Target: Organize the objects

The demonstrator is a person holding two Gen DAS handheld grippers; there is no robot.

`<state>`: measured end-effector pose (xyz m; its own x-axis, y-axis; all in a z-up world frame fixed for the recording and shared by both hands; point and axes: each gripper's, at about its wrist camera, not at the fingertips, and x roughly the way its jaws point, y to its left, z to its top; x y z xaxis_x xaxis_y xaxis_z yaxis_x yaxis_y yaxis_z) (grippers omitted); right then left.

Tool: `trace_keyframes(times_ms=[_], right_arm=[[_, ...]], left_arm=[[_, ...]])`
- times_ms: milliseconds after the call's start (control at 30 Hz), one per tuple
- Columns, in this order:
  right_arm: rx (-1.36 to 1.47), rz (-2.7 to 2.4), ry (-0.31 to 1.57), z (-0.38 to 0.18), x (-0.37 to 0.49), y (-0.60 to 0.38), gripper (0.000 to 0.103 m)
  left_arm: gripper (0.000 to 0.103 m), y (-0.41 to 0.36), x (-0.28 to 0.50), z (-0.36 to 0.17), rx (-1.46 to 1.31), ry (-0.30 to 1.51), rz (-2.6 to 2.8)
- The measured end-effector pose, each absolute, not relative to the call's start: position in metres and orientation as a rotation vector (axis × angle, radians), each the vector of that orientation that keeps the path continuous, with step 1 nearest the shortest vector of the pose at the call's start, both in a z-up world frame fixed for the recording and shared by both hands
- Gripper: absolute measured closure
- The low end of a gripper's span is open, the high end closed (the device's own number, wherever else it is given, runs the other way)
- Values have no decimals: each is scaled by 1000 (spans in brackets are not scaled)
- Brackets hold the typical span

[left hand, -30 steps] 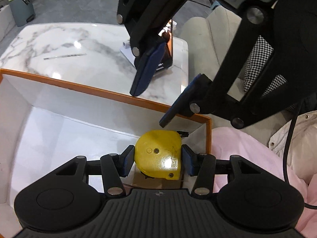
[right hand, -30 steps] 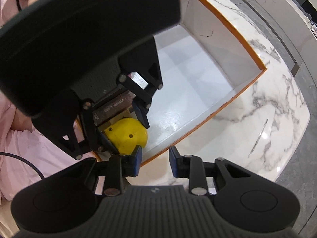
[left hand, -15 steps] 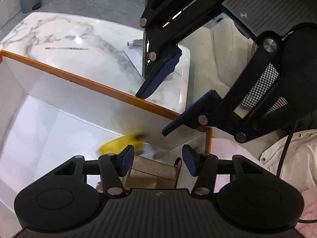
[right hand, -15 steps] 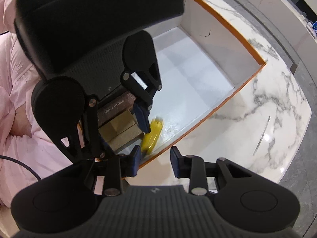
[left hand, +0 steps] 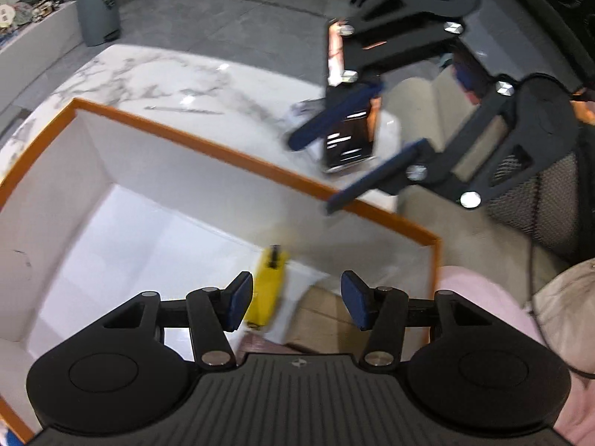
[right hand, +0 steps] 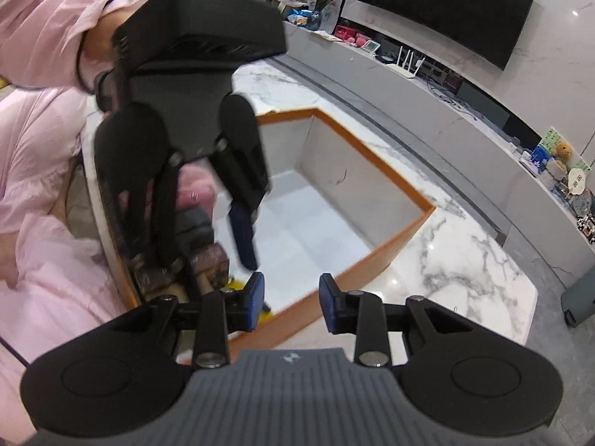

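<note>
The left gripper (left hand: 295, 299) stood spread and empty above the yellow plastic tape measure (left hand: 268, 290) inside the orange-rimmed white box (left hand: 238, 158) — the right gripper (right hand: 292, 303) was spread too, holding nothing.

No text, label or number can be read in either view. Ahead of the left gripper (left hand: 297, 299), the phone (left hand: 351, 135) propped on the marble table (left hand: 156, 78) shows pale lines too blurred to make out. The gripper bodies carry only a small emblem without letters.
</note>
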<state>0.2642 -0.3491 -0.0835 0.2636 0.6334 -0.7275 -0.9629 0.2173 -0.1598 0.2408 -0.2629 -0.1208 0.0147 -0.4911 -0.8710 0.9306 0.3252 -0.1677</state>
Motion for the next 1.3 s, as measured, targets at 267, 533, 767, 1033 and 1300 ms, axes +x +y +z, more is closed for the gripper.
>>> trace_keyframes(times_ms=[267,533,767,1033,1300], right_arm=[[-565,1203,398,-104,266,-387,69],[-482,1037,154,-129,255,-397,69],[-564,1072,130,-142,262,-389,63],[-679,1069,81,-127,241,-398,52],[-732,1077,59,-115,222,-403,50]], left_arm=[[43,-269,241,-123,499,1067,-1159],[45,-271,241,-128,484,1084,-1134],[47,-273,244,-131,478,1105,-1105],[47,-276,244,-130,492,1111,-1097],[47,-279,245,-132,474,1105,-1100]])
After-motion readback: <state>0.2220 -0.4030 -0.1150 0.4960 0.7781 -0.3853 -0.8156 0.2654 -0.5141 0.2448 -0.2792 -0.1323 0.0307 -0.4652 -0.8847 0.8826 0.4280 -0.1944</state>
